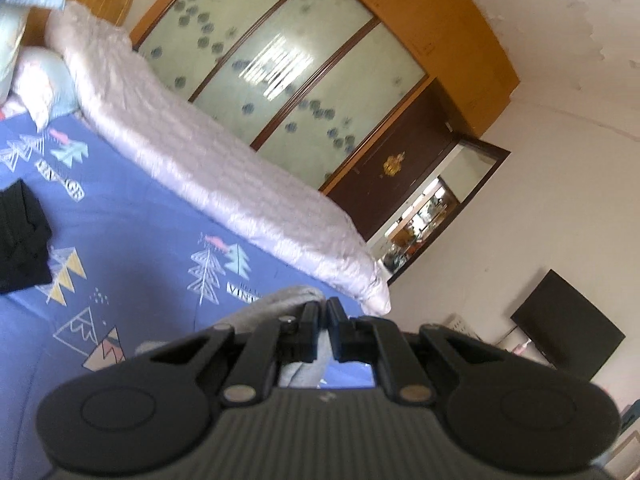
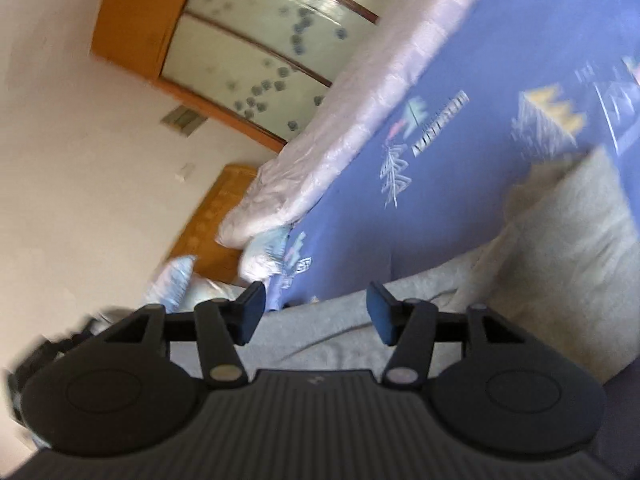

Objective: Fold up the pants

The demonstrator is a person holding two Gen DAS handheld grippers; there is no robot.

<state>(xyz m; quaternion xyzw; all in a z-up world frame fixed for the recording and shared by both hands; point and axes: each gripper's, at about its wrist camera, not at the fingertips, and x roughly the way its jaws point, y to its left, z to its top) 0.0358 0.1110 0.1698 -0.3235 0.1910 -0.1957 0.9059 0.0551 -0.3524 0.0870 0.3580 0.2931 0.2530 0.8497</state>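
Nearest the left wrist lens, the left tongs are recorded as clenched: the two pads stand almost together, and a fold of the grey pants is seen pinched between them, with more grey cloth hanging below the pads at 6 o'clock. From that fold the cloth runs off toward 9 o'clock, over the blue patterned bed sheet. A dark garment is noted at 9 o'clock on the sheet, well apart from the pants. A pale quilt lies along the far side of the bed at 11 o'clock, and a wardrobe with glass doors is seen beyond it at 12 to 1 o'clock.

In the right wrist view, the right tongs are recorded as released, the pads standing well apart with nothing pressed between them. The pants lie directly under and ahead of the gap, and a thicker bunched part rises toward 2 o'clock. The long axis appears to run from 7 to 2 o'clock in this view, though blur leaves the exact lie uncertain.

Judgement: one edge is lifted by the left side only. The right tongs are the nearer to the cloth on the bed, so a second grasp at 12 o'clock from them seems the turning point of the next fold.
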